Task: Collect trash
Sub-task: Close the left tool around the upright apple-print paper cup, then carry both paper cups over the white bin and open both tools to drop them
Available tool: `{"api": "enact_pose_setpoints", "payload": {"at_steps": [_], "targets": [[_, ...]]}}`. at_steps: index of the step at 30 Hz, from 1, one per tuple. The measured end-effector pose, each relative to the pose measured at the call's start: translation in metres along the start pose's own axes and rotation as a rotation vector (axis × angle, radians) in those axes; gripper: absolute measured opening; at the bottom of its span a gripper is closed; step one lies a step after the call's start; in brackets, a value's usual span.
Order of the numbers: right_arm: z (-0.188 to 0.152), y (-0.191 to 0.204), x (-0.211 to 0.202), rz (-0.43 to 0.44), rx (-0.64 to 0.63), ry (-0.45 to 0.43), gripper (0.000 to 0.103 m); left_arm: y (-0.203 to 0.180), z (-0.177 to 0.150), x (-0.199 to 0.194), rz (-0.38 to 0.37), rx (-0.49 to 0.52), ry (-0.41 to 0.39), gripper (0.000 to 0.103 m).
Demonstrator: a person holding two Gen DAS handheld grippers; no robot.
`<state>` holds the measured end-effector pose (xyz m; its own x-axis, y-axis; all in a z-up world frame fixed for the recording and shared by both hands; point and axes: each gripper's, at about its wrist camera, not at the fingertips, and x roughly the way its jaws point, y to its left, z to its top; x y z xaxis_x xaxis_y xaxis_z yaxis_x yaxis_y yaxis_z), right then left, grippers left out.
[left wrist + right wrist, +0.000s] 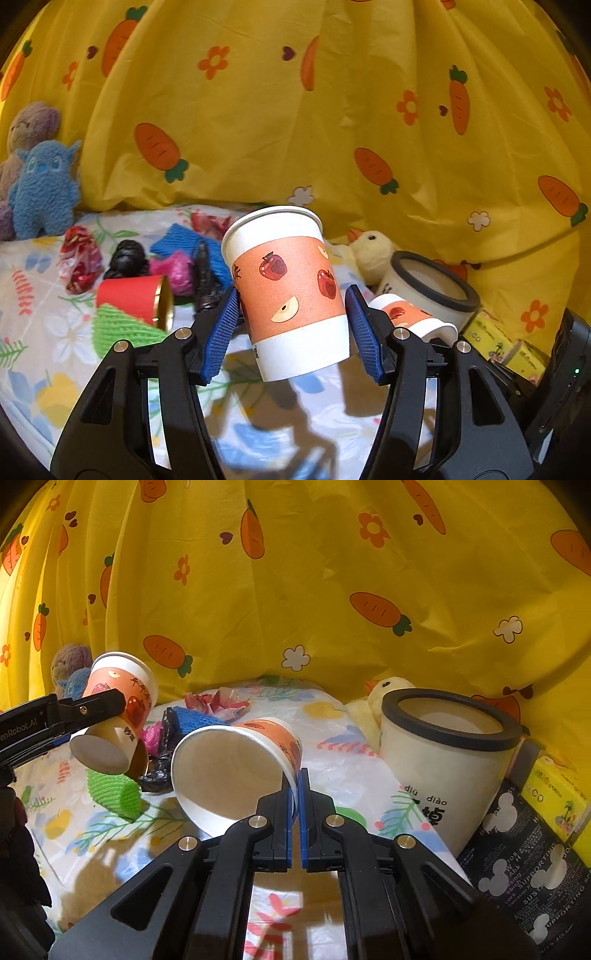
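Observation:
My left gripper (291,295) is shut on an apple-print paper cup (288,291), which it holds nearly upright by the sides, above the table. The right wrist view shows that cup (118,709) tilted in the air at the left, in the left gripper (88,705). My right gripper (295,779) is shut on the rim wall of a second apple-print cup (236,768). This cup lies on its side with its mouth towards the camera, and also shows low on the right as the second cup (402,314). A white bin with a black rim (443,760) stands open at the right.
On the flowered tablecloth (48,369) lie a red cup (136,295), green netting (122,325), blue netting (188,243), a black bag (125,258), a pink bag (177,269) and a red wrapper (79,258). Plush toys (44,192), a duck (388,690) and a yellow box (557,797) line the carrot-print curtain.

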<state>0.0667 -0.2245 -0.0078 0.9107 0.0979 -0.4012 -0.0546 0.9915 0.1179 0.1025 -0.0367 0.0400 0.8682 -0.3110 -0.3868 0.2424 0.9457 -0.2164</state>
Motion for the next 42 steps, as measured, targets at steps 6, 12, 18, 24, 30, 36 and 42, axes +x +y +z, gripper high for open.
{"api": "enact_pose_setpoints", "payload": {"at_steps": [6,12,18,24,30,36,42], "targets": [[0.013,-0.040,-0.007,-0.101,0.036,-0.045,0.004,-0.050,0.011,0.030,-0.114,0.045,0.011,0.058],[0.034,-0.092,-0.003,-0.230,0.096,-0.092,0.004,-0.104,0.022,0.068,-0.234,0.105,0.035,0.058],[0.053,-0.137,0.013,-0.335,0.166,-0.103,0.004,-0.142,0.030,0.117,-0.316,0.139,0.055,0.058],[0.056,-0.162,0.038,-0.388,0.182,-0.059,0.004,-0.164,0.032,0.163,-0.381,0.120,0.099,0.058],[0.054,-0.175,0.054,-0.403,0.192,-0.028,0.004,-0.180,0.028,0.193,-0.399,0.134,0.122,0.058],[0.050,-0.185,0.065,-0.406,0.210,-0.010,0.004,-0.184,0.022,0.218,-0.429,0.108,0.182,0.059],[0.048,-0.188,0.071,-0.409,0.206,0.000,0.004,-0.188,0.019,0.228,-0.453,0.108,0.219,0.061]]}}
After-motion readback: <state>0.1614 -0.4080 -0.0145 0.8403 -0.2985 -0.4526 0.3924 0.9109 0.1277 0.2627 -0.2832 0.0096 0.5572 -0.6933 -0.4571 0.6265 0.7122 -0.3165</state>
